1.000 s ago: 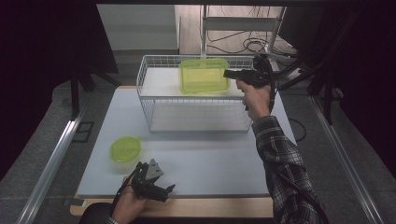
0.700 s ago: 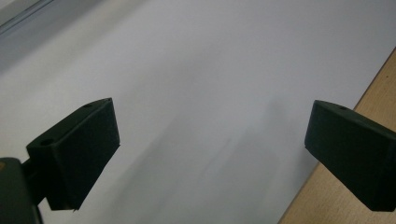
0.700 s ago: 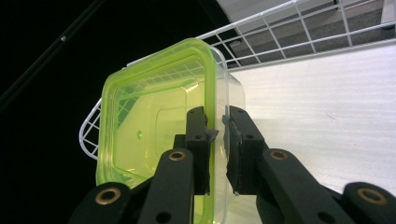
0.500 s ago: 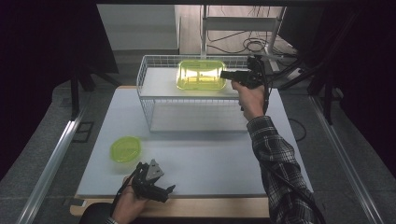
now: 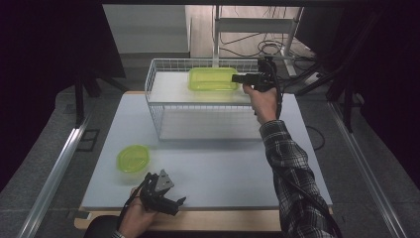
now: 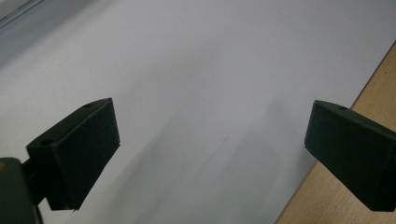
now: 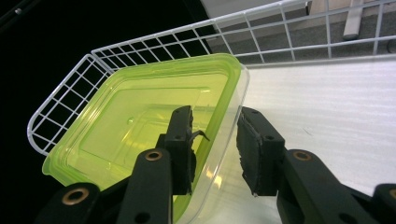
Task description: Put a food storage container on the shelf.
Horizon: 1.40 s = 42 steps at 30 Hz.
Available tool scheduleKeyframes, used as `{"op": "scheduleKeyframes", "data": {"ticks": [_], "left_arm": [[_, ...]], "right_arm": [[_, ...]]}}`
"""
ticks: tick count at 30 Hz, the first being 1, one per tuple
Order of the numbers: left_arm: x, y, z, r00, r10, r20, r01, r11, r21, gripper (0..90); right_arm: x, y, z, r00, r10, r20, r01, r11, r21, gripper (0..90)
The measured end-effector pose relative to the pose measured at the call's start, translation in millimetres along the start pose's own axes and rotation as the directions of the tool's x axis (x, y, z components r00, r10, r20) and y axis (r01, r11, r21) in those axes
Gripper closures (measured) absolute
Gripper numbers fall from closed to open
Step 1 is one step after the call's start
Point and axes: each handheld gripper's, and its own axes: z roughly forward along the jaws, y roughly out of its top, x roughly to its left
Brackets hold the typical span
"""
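A: Status?
B: Counter [image 5: 223,168], wire basket [image 5: 163,74] ahead of right tongs [image 7: 212,140]. Green tub [image 7: 140,121] sits inside; its wall is between jaws just opening, pads off.
A: Left?
B: Left tongs [image 6: 210,149] wide, nothing between; lid [image 5: 133,158] just beyond.

One green container [image 5: 213,79], one round green lid [image 5: 133,158], one wire basket [image 5: 168,67], two hand-held grippers, left [image 5: 179,203] and right [image 5: 236,78]
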Motion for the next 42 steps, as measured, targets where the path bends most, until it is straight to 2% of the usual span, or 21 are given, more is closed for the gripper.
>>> {"op": "scheduleKeyframes", "data": {"ticks": [3, 8, 14, 21, 28, 34, 38, 42], "left_arm": [[0.1, 0.0, -0.1, 1.0000, 0.000, 0.001, 0.000, 1.0000, 0.000, 2.9], [0.2, 0.2, -0.5, 1.0000, -0.007, 0.002, 0.007, 1.0000, -0.003, 2.9], [1.0, 0.8, -3.0, 0.9997, -0.023, 0.011, 0.023, 0.9997, -0.011, 4.0], [0.8, 1.1, -4.4, 0.9994, -0.026, 0.024, 0.026, 0.9995, -0.018, 5.2], [0.5, 1.2, -5.3, 0.9995, -0.020, 0.023, 0.020, 0.9992, -0.035, 5.3], [1.9, -0.2, -5.8, 1.0000, -0.008, 0.004, 0.009, 0.9984, -0.055, 4.6], [4.4, -0.8, -7.7, 0.9994, -0.035, 0.010, 0.035, 0.9964, -0.078, 4.2], [6.0, -1.2, -8.2, 0.9979, -0.062, 0.021, 0.063, 0.9948, -0.080, 4.0]], "right_arm": [[0.7, 1.5, 1.0, 0.9990, -0.030, 0.034, 0.030, 1.000, 0.003, 56.4], [-0.3, 2.0, -0.1, 0.9985, -0.040, 0.038, 0.040, 0.999, 0.013, 49.0], [1.9, 2.2, -4.8, 0.9970, -0.074, 0.021, 0.074, 0.997, 0.015, 41.6], [7.9, 1.4, -12.9, 0.9898, -0.142, 0.005, 0.142, 0.990, 0.026, 33.4], [9.0, -2.9, -19.9, 0.9832, -0.180, -0.031, 0.181, 0.983, 0.036, 24.3], [12.5, -8.6, -29.1, 0.9730, -0.227, -0.042, 0.229, 0.973, 0.033, 18.1], [15.0, -14.3, -34.8, 0.9651, -0.259, -0.040, 0.261, 0.965, 0.038, 14.7], [17.1, -21.7, -40.9, 0.9552, -0.293, -0.041, 0.295, 0.955, 0.036, 11.8]]}}
